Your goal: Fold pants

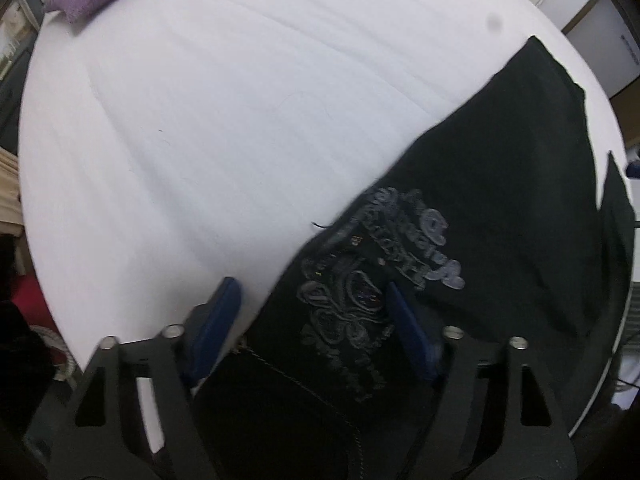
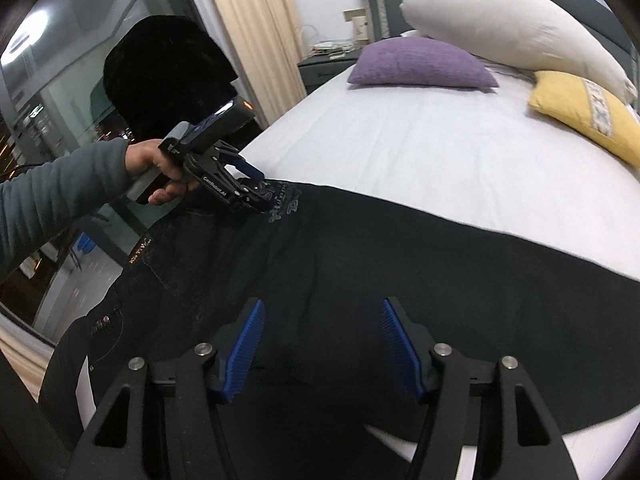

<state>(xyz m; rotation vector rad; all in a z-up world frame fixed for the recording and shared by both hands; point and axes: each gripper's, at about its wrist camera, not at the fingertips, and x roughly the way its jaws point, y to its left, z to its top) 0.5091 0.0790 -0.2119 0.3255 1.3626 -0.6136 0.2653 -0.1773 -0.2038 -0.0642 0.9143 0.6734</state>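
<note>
On the white bed (image 2: 420,152), black pants (image 2: 360,264) lie flat; left gripper (image 1: 314,300) spread over embroidery at 6 o'clock, right gripper (image 2: 322,320) released above fabric.

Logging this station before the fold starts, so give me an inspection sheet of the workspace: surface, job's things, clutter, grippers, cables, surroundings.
Surface: bed with white sheet, mostly flat.
Job's things: black pants spread across the bed, embroidered patch facing up.
Clutter: purple pillow, yellow pillow, large white pillow at the head end.
Grippers: left hand-held gripper open over the patch; right hand-held gripper open above the pants.
Cables: nothing seen.
Surroundings: beige curtain, dark window, nightstand.
</note>
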